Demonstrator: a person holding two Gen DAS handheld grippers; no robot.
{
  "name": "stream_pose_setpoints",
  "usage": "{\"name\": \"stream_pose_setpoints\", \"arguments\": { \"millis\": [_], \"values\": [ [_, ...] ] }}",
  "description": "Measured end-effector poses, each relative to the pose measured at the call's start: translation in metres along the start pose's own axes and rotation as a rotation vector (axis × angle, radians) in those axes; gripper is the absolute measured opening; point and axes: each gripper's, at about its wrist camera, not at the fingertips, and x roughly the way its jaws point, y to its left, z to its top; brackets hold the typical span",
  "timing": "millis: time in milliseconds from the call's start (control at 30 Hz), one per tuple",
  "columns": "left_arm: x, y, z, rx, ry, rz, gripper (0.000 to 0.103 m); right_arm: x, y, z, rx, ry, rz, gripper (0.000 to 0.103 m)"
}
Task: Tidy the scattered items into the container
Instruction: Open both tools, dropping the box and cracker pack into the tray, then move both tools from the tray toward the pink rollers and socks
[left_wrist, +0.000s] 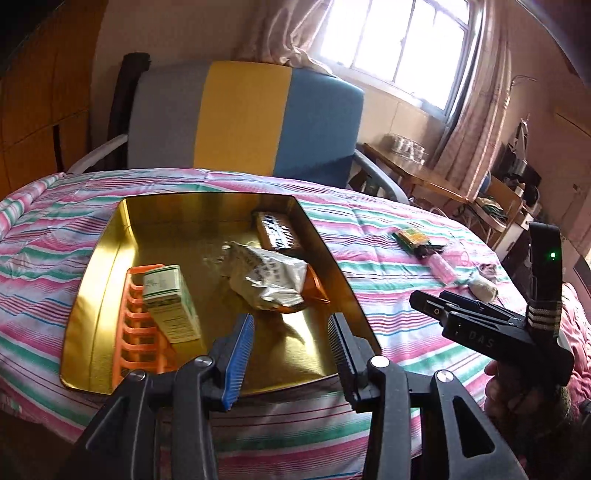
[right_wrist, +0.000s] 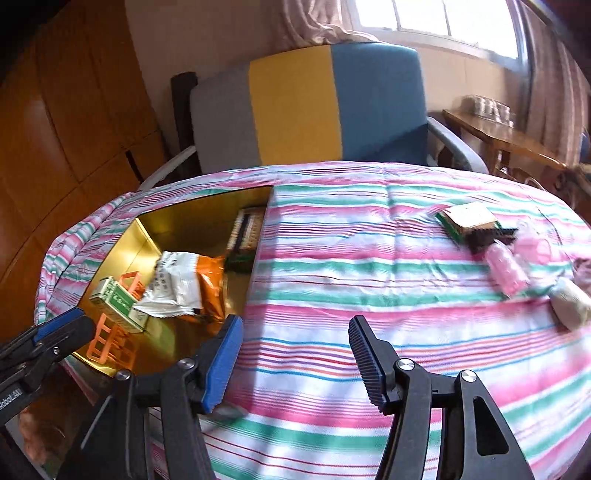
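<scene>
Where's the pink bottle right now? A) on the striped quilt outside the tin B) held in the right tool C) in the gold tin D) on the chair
A: the pink bottle lies on the striped quilt, well right of the gold tin; the right tool is open and empty.

The right gripper (left_wrist: 491, 334), at three o'clock in the left wrist view, bears "DAS" on its black body. At nine o'clock in the right wrist view, the left gripper (right_wrist: 11, 400) reads "Robot.AI". Print on the white packet (left_wrist: 269, 275) is too small to read.
</scene>
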Motion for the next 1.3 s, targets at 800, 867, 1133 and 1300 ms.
{"name": "stream_pose_setpoints", "arguments": {
  "millis": [800, 867, 1133, 1300],
  "values": [
    [0.071, -0.119, -0.012, 0.296, 0.223, -0.193, 0.043, -0.004, -0.274, 0.071, 0.486, -0.124, -0.137, 0.086],
    [0.080, -0.125, -0.009, 0.302, 0.239, -0.202, 0.043, 0.019, -0.291, 0.087, 0.522, -0.091, -0.113, 0.086],
    [0.103, -0.127, -0.013, 0.291, 0.300, -0.201, 0.043, 0.096, -0.292, 0.098, 0.486, 0.082, 0.031, 0.087],
    [0.104, -0.126, -0.015, 0.280, 0.308, -0.202, 0.043, 0.096, -0.262, 0.078, 0.425, 0.134, 0.185, 0.087]
  ]
}}
